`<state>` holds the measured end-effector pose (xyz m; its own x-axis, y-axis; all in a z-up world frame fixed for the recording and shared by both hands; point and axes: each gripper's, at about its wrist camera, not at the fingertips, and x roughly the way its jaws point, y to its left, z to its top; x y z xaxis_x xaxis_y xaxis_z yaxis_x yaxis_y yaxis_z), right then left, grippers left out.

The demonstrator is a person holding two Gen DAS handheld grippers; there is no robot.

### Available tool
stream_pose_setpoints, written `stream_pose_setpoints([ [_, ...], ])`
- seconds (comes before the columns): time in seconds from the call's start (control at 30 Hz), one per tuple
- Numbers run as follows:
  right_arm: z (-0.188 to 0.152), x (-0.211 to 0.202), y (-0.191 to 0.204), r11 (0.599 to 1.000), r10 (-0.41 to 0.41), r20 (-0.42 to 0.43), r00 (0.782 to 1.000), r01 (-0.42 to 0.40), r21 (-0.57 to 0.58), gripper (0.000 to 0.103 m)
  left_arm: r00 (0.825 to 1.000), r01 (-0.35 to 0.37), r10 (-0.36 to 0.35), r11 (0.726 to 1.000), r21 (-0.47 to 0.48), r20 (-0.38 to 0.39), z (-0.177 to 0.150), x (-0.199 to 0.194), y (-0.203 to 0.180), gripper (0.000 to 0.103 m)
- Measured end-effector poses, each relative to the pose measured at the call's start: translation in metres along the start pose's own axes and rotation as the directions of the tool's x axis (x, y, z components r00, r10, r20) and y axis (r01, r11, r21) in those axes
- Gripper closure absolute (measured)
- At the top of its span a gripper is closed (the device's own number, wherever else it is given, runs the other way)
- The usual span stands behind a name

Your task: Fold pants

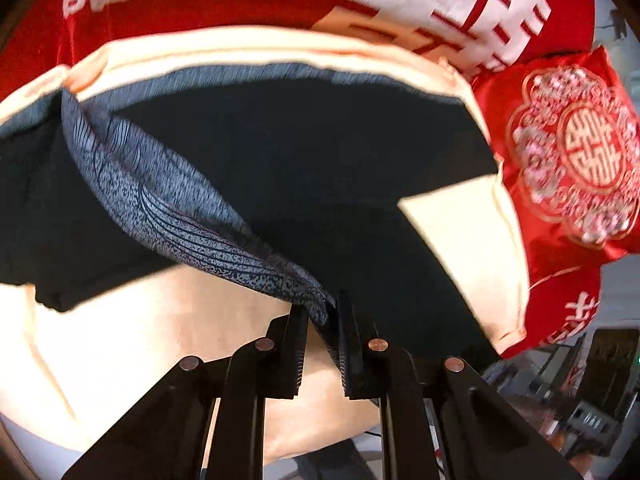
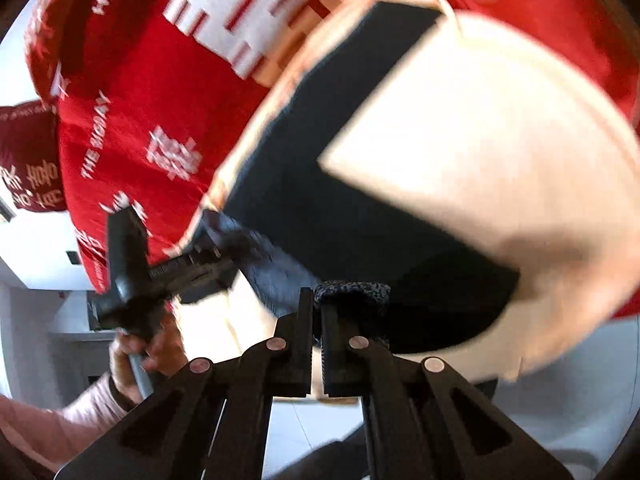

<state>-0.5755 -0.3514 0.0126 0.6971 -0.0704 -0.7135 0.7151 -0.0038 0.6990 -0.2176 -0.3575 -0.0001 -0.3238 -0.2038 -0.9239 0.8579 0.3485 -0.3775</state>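
Tongs first: left tongs (image 1: 322, 320) pinching pants (image 1: 280, 152) waistband edge; right tongs (image 2: 317, 312) pinching it too. We see pants on cream bed (image 1: 460, 240), long axis running far-right from both tongs, w/ neither hand clearly nearer.

One pair of dark pants (image 1: 304, 168), two tools (image 1: 322, 320) (image 2: 317, 312), one cream sheet (image 1: 132, 320), two red cushions (image 1: 572, 152) (image 1: 560, 312).

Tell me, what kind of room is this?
Probably a bedroom, with the dark pants spread over a cream sheet on what looks like a bed. A red bedspread with white wedding characters and a red embroidered cushion lie behind, so perhaps a newlyweds' bed.
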Motion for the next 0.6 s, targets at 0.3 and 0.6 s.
stream_pose_setpoints([
  [0.3, 0.134, -0.015, 0.028, 0.991, -0.038, 0.105, 0.994, 0.052, -0.127, 0.100, 0.994, -0.004, -0.001, 0.999, 0.038, 0.110, 0.088, -0.025, -0.017, 0.088],
  [0.6, 0.265, 0.038, 0.018, 0.966, -0.215, 0.109, 0.970, 0.228, -0.126, 0.100, 0.961, -0.182, 0.167, 0.982, 0.052, 0.220, 0.162, -0.008, -0.025, 0.088],
])
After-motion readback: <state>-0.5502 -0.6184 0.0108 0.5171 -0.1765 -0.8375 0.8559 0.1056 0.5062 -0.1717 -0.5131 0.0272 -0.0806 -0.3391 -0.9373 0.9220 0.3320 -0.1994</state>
